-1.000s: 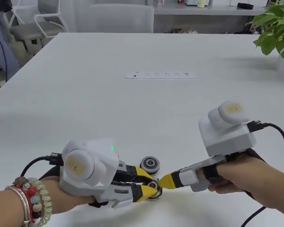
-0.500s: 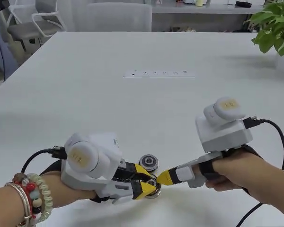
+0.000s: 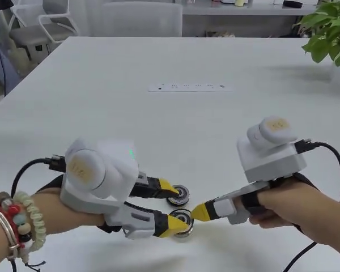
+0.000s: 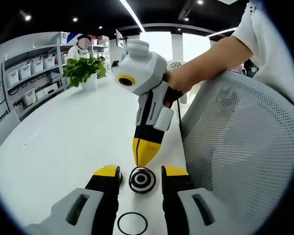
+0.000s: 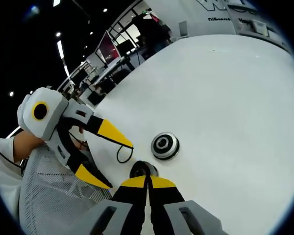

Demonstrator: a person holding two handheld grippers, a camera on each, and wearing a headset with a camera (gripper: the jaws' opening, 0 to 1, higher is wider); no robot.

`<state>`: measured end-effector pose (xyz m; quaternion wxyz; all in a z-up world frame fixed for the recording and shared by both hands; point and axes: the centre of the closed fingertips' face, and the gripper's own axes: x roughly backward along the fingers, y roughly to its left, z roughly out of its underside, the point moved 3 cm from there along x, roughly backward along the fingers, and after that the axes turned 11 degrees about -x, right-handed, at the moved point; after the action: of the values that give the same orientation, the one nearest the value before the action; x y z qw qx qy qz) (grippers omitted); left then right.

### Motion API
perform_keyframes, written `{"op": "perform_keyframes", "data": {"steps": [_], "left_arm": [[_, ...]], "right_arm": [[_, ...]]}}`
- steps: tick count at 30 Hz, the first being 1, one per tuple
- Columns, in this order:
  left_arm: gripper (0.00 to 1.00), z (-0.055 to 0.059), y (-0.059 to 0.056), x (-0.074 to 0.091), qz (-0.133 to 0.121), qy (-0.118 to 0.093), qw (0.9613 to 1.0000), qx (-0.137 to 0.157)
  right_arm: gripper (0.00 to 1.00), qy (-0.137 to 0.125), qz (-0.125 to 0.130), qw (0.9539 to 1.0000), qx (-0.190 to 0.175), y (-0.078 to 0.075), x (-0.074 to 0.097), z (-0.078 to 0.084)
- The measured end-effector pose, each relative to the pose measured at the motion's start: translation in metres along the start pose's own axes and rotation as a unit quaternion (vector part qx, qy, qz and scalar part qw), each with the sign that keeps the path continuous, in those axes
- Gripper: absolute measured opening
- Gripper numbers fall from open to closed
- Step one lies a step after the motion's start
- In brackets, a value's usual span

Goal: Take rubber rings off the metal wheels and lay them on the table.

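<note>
While both hand-held grippers meet close to the near edge of the large white table, the work sits between them. On the left, the left gripper, grey and white with yellow-tipped black jaws, has its jaws spread wide apart and holds nothing. In the left gripper view, a thin black rubber ring lies flat on the table between those spread jaws, close to the gripper's body.

Just beyond the jaw tips are two small round metal wheels, side by side and near the same edge. The nearer wheel shows a pale, silvery rim in the head view, so it is probably the one this ring came from, though that is hard to tell for sure. The farther wheel has a dark outer band, which looks like a rubber ring still in place.

On the right, the right gripper, of the same make, has its jaws pressed together into one yellow point, gripping nothing. The point sits just beside the nearer wheel.

By this reading, one ring is off and laid down, and at least one remains to be removed.
</note>
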<state>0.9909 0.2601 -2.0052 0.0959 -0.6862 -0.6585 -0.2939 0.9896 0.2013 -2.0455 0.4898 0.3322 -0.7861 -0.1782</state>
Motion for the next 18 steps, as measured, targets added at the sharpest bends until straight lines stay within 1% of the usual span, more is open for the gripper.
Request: {"op": "perform_keyframes", "data": {"steps": [2,3,4,5,7,10,12,15,18], "left_arm": [[0.35,-0.005,0.001,0.007,0.0,-0.003,0.9999,-0.012],[0.38,-0.007,0.002,0.01,0.001,-0.004,0.9999,-0.014],[0.41,-0.01,0.001,0.013,0.007,-0.007,0.9999,-0.009],[0.45,-0.011,-0.002,0.015,0.018,-0.006,0.9998,0.001],[0.53,-0.014,-0.004,0.022,0.021,-0.004,0.9997,-0.01],[0.58,-0.016,-0.006,0.033,0.016,0.0,0.9995,-0.025],[0.62,-0.017,-0.005,0.042,0.012,0.001,0.9997,-0.019],[0.71,-0.019,-0.004,0.056,-0.002,-0.002,0.9999,-0.017],[0.75,-0.02,-0.001,0.07,-0.023,-0.002,0.9996,-0.019]], "right_arm": [[0.0,-0.002,-0.001,1.0,0.001,0.001,0.001,-0.001],[0.0,-0.004,-0.002,1.0,0.0,0.001,0.001,-0.001],[0.0,-0.005,-0.004,1.0,-0.001,0.001,0.001,-0.002],[0.0,-0.005,-0.004,1.0,-0.002,0.001,0.001,-0.002],[0.0,-0.007,-0.005,1.0,-0.002,0.003,0.002,-0.003],[0.0,-0.008,-0.003,1.0,0.0,0.002,0.003,-0.002],[0.0,-0.007,-0.003,1.0,0.001,0.002,0.004,-0.002],[0.0,-0.012,-0.006,0.9999,0.002,0.005,0.005,-0.004],[0.0,-0.016,-0.009,0.9998,0.004,0.009,0.007,-0.004]]}}
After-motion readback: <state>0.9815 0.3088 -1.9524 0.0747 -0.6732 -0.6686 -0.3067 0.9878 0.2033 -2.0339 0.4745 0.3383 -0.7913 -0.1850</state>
